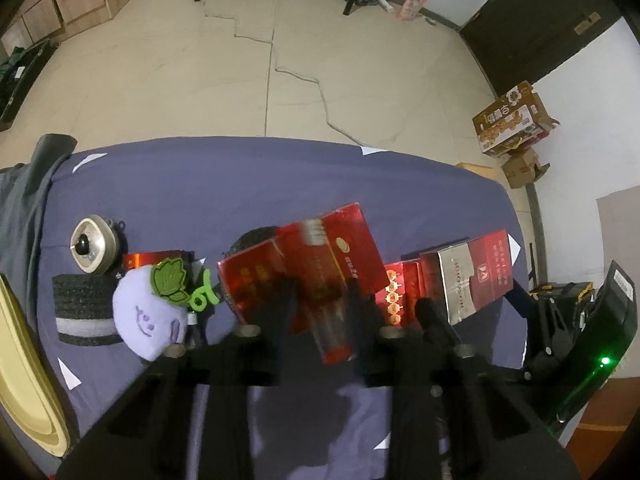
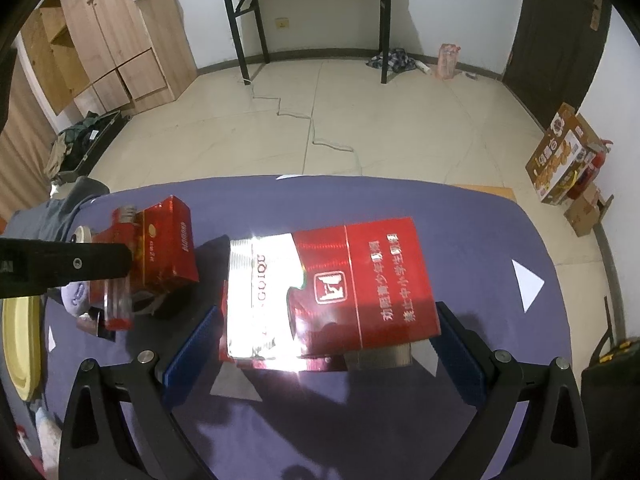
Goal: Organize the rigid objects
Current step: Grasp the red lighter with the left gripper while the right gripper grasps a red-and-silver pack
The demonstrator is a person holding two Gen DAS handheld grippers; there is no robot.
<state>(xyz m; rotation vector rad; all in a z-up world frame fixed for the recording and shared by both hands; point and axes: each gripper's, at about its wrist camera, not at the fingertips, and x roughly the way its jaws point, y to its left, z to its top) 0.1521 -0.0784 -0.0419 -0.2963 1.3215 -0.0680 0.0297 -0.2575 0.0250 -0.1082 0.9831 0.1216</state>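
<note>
Worktop [image 1: 240, 184]: we count one plush toy [image 1: 148, 316] on purple cloth.
Red boxes: we count three.
Left gripper [image 1: 320, 292]: jaws pinching one red box [image 1: 320, 264].
Right gripper [image 2: 324, 340]: jaws spread around one red-and-silver box [image 2: 332, 288].

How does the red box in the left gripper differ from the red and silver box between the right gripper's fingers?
The red box is gripped and tilted; the red and silver box lies flat on the purple cloth, ungripped. The first is all red, the second half silver. Both are glossy.
</note>
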